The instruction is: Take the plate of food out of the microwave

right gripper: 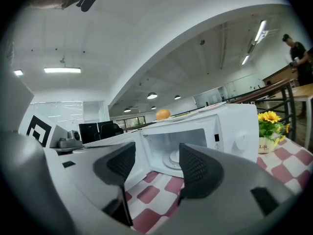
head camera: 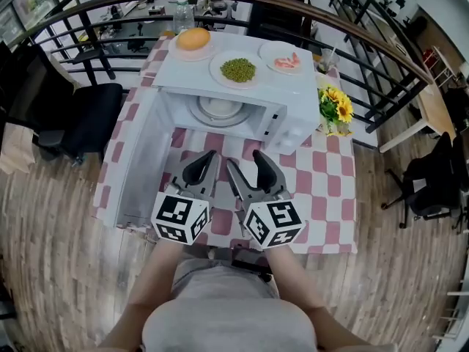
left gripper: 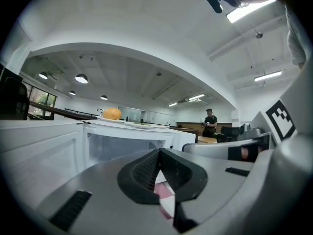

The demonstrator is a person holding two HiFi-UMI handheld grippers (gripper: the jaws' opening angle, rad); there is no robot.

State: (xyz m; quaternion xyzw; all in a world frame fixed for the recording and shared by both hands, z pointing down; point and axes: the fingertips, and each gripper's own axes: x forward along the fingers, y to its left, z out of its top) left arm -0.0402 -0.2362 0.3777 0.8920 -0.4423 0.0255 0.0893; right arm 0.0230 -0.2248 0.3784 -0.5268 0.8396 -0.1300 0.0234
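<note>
The white microwave [head camera: 242, 94] stands on a red-and-white checked table [head camera: 322, 189], its door [head camera: 139, 160] swung wide open to the left. In its cavity lies a round white dish [head camera: 220, 108], also in the right gripper view [right gripper: 175, 156]; I cannot make out food on it. My left gripper [head camera: 209, 158] is held low in front of the opening with its jaws shut and nothing between them [left gripper: 157, 153]. Beside it, my right gripper [head camera: 245, 161] stands open and empty [right gripper: 156, 153], facing the cavity, about a hand's length short of it.
On top of the microwave sit three plates: an orange bun [head camera: 193, 39], green peas [head camera: 238, 70] and pink food [head camera: 284, 59]. A vase of yellow flowers [head camera: 335, 107] stands at the microwave's right. A black chair [head camera: 80, 123] is left of the table. A person [left gripper: 209, 121] stands far off.
</note>
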